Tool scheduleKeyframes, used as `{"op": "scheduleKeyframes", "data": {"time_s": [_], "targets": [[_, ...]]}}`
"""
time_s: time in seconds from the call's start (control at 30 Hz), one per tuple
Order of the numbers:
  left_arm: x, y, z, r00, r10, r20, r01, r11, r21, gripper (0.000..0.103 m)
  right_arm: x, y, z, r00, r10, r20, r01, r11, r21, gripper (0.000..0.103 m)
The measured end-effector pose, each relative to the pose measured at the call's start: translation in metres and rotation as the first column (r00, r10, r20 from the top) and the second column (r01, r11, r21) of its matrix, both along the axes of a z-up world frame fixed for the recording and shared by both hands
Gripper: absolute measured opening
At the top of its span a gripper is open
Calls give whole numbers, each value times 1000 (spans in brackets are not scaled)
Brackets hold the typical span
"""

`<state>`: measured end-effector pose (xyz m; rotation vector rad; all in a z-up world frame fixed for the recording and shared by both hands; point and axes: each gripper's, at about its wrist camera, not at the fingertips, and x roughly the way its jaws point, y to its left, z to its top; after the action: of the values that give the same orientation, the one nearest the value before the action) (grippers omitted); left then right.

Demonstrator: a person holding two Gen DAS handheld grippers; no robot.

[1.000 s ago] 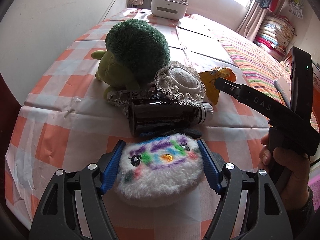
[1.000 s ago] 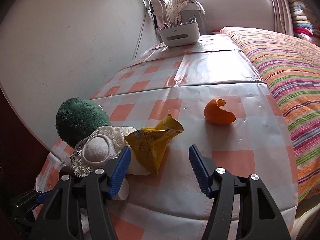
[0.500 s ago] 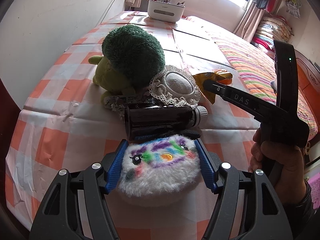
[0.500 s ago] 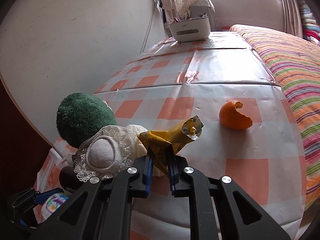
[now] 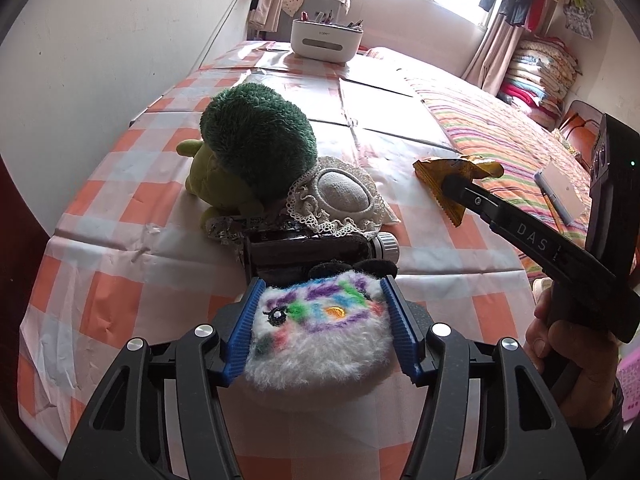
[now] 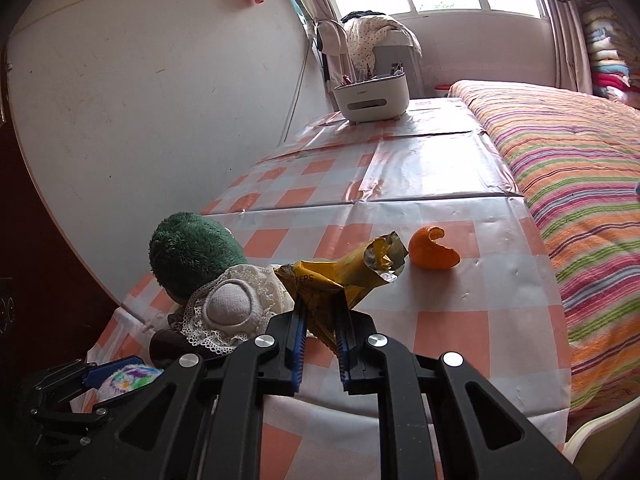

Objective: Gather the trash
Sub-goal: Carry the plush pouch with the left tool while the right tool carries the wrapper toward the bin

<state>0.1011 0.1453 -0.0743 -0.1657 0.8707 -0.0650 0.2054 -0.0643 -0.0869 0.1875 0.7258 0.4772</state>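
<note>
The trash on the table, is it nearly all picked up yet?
Not yet. The right gripper has the yellow wrapper pinched between its fingers, lifted off the checked table. The left gripper holds a fluffy white toy. The orange peel is still lying there, and a dark bottle too. No bin shows.

A crumpled yellow wrapper [image 6: 336,280] hangs lifted above the checked cloth, its torn foil mouth pointing far-right. A curled orange peel [image 6: 434,249] lies further right.
</note>
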Motion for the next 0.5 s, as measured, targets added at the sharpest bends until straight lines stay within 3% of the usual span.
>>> {"op": "scheduleKeyframes", "data": {"time_s": [0.5], "targets": [[5,-36,15,998,-60,35,60,998,-7,57,-26,-40,18,996,-57,65,58,998,-13,13]]}}
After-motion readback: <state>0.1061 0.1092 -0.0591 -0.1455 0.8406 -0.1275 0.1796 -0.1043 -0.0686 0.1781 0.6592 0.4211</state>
